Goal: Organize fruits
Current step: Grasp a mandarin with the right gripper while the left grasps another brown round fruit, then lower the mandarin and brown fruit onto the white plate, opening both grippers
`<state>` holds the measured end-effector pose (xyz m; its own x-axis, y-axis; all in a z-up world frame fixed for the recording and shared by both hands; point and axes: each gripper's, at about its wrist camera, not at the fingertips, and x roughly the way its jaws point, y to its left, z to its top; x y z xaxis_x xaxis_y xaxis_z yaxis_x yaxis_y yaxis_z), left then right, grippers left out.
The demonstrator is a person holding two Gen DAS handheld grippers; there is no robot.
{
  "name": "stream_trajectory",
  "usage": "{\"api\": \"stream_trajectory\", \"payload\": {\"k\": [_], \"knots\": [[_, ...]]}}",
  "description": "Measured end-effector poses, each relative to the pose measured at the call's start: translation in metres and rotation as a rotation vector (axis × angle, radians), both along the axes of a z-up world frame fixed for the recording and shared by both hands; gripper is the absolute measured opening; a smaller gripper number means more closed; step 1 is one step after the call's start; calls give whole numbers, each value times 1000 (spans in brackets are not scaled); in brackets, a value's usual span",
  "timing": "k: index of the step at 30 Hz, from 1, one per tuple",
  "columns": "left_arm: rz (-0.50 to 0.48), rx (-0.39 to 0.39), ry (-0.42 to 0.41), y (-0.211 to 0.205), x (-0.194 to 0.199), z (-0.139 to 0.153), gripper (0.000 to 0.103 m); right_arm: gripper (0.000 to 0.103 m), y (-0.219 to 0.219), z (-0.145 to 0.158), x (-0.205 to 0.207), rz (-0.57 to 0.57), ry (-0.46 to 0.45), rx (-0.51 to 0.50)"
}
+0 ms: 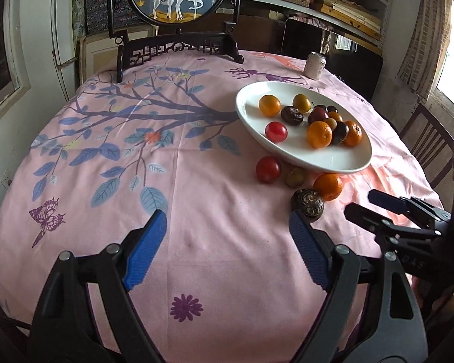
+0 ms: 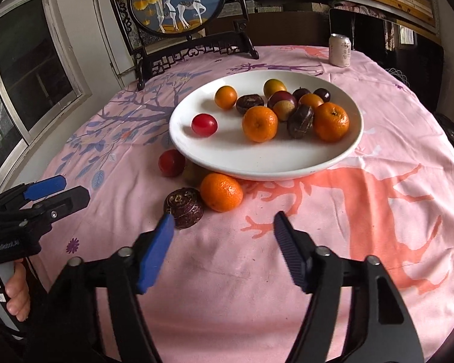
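Note:
A white plate holds several fruits: oranges, dark passion fruits, a red tomato and plums; it also shows in the left wrist view. On the cloth in front of it lie a red tomato, a yellow-green plum, an orange and a dark passion fruit. My right gripper is open and empty, just short of the passion fruit and orange. My left gripper is open and empty, left of the passion fruit. The right gripper shows in the left wrist view.
A pink printed tablecloth covers the round table. A drink can stands at the far edge. A dark framed deer screen stands at the back. A wooden chair is at the right. The left gripper appears at the right wrist view's left.

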<state>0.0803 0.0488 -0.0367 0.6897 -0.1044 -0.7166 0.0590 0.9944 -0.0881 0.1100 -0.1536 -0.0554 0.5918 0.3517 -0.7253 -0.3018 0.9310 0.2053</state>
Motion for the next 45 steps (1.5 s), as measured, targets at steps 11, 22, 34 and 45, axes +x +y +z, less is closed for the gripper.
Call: {"api": "stream_trajectory", "payload": {"k": [11,22,34,45], "knots": [[-81,-21,7,-6,-4,-9,85,48,17,-14,35,-56,22,9],[-131,-22,55,-26,12,-16,85,37,-15,-1,-9,-66,13,-29],[-185,7,146,-85,62,-47,45,37,-57,-14,-29,-67,63,29],[-198,-31,90,-83,38,-20,39,37,-57,-11,-30,-53,62,38]]}}
